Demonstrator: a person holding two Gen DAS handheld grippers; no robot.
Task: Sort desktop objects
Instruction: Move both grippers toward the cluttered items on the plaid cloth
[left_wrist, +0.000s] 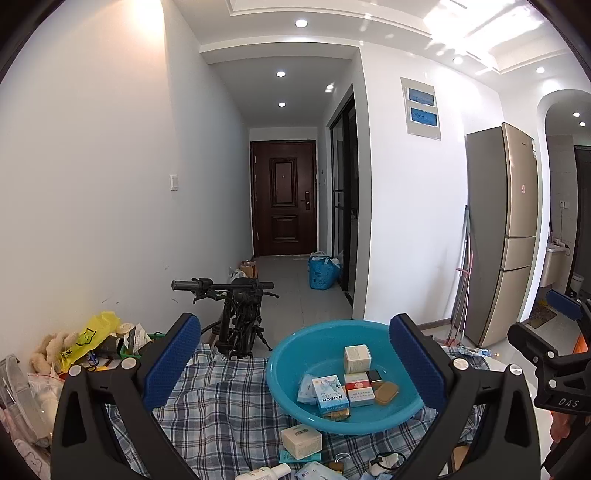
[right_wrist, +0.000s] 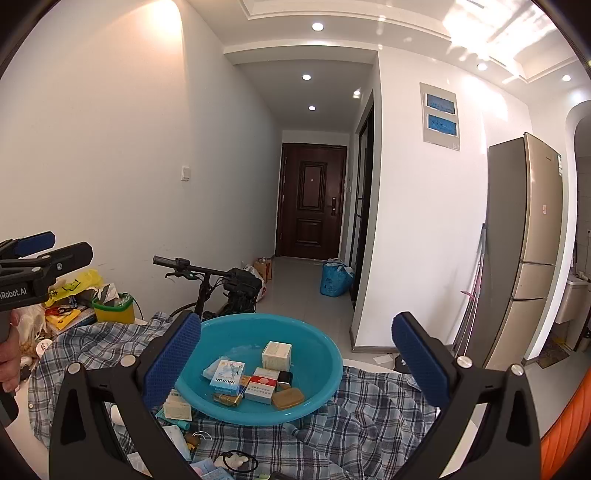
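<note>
Both pairs of tongs are spread wide and grasp nothing. The left tongs (left_wrist: 295, 365) hang above the desk with the blue pads either side of the view of the basin; the right tongs (right_wrist: 297, 363) hang likewise a little to the right. In the right wrist view the left tongs show again at the left edge, a hand (right_wrist: 9, 354) gripping their handle.

Between the pads sits the round blue basin (left_wrist: 295, 345) on a blue-and-white checked cloth (left_wrist: 221, 410) that covers the desk. The basin holds the sorted things: a cream carton (left_wrist: 357, 359) standing upright at the back, a blue and white box lettered RAISON (left_wrist: 330, 396) at the front left, a red and white box (left_wrist: 360, 388) beside it, a small dark box (left_wrist: 375, 376) behind that, a tan oval bar (left_wrist: 387, 393) at the right, and a pale packet (left_wrist: 306, 387) at the left wall. Something amber in clear wrapping (left_wrist: 336, 415) lies under the RAISON box.

Outside the basin, on the cloth just in front of its rim, stands another cream carton with a barcode label (left_wrist: 302, 439), with a white bottle (left_wrist: 269, 472) and a black hair tie (left_wrist: 388, 459) nearer the lower edge. A yellow-green bin (right_wrist: 113, 308) stuffed with paper stands at the left end, near a yellow bag (left_wrist: 88, 338) and a plush toy (left_wrist: 51, 350).
</note>
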